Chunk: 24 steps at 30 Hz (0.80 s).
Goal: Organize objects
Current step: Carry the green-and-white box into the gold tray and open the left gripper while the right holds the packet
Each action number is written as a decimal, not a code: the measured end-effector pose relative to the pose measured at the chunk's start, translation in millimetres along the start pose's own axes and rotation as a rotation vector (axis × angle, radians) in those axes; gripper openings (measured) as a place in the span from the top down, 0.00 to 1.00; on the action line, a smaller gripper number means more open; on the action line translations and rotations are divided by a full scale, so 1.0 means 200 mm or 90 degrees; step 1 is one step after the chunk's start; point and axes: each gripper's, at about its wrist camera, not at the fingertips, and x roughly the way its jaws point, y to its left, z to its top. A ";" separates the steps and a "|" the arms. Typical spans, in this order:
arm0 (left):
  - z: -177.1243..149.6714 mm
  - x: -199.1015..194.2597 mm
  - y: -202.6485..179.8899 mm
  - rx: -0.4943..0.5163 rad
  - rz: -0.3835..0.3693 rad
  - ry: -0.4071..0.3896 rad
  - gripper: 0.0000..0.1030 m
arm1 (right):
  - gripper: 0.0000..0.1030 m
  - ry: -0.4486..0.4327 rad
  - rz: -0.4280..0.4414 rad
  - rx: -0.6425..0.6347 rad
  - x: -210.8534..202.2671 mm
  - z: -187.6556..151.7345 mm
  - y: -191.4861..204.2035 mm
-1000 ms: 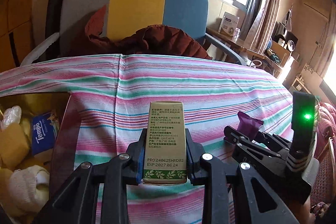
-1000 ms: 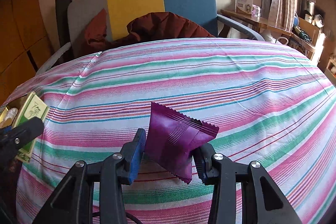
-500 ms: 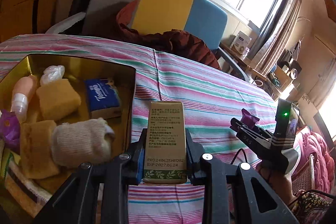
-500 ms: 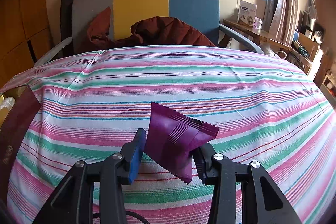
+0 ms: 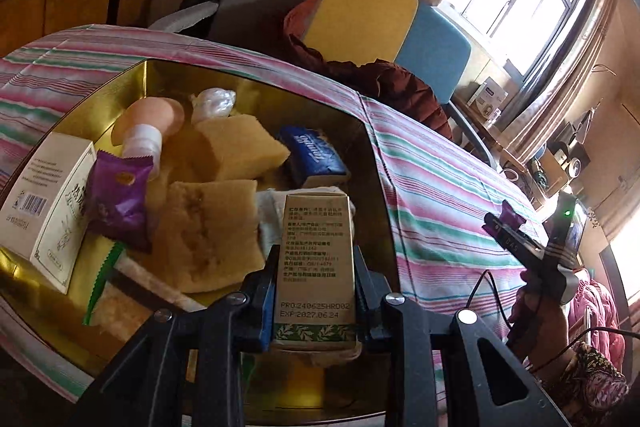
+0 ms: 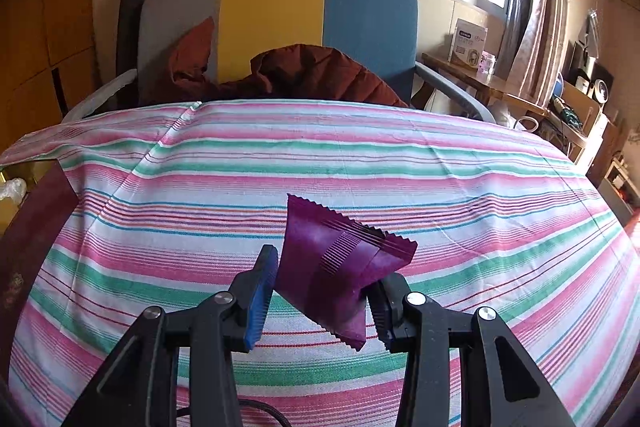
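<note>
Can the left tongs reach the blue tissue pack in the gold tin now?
Probably not: the left tongs are shut on the green box, though the blue tissue pack lies uncovered in the gold tin.

A tin (image 5: 362,131) sits on the left part of the striped cloth (image 6: 360,163). In it, a white box (image 5: 44,195) lies at the left, a tissue pack (image 5: 314,159) at the right, sponges (image 5: 240,147) between. A chair (image 6: 276,27) stands beyond the cloth's far edge.
</note>
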 end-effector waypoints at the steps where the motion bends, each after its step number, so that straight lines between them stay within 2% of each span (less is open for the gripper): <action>1: -0.01 0.00 0.01 0.002 0.003 0.006 0.71 | 0.57 -0.004 0.009 0.012 -0.02 0.02 0.00; 6: -0.07 0.03 0.03 0.012 0.010 0.026 0.71 | 0.57 -0.023 0.067 0.036 -0.14 0.09 0.09; 7: -0.08 0.03 0.03 0.013 0.016 0.026 0.70 | 0.57 -0.026 0.083 0.036 -0.17 0.10 0.12; 10: -0.08 0.01 0.03 0.016 0.037 0.017 0.58 | 0.57 -0.029 0.126 0.026 -0.23 0.11 0.22; 14: -0.08 -0.01 0.05 0.007 0.035 -0.001 0.57 | 0.57 -0.022 0.179 -0.004 -0.29 0.10 0.37; 19: -0.08 -0.05 0.07 -0.006 0.026 -0.020 0.57 | 0.57 0.004 0.262 -0.036 -0.34 0.09 0.54; 22: -0.08 -0.05 0.07 -0.007 0.032 -0.022 0.57 | 0.57 0.048 0.323 -0.020 -0.33 0.06 0.62; 24: -0.07 -0.06 0.08 -0.005 0.033 -0.025 0.57 | 0.57 0.075 0.342 -0.027 -0.33 0.03 0.68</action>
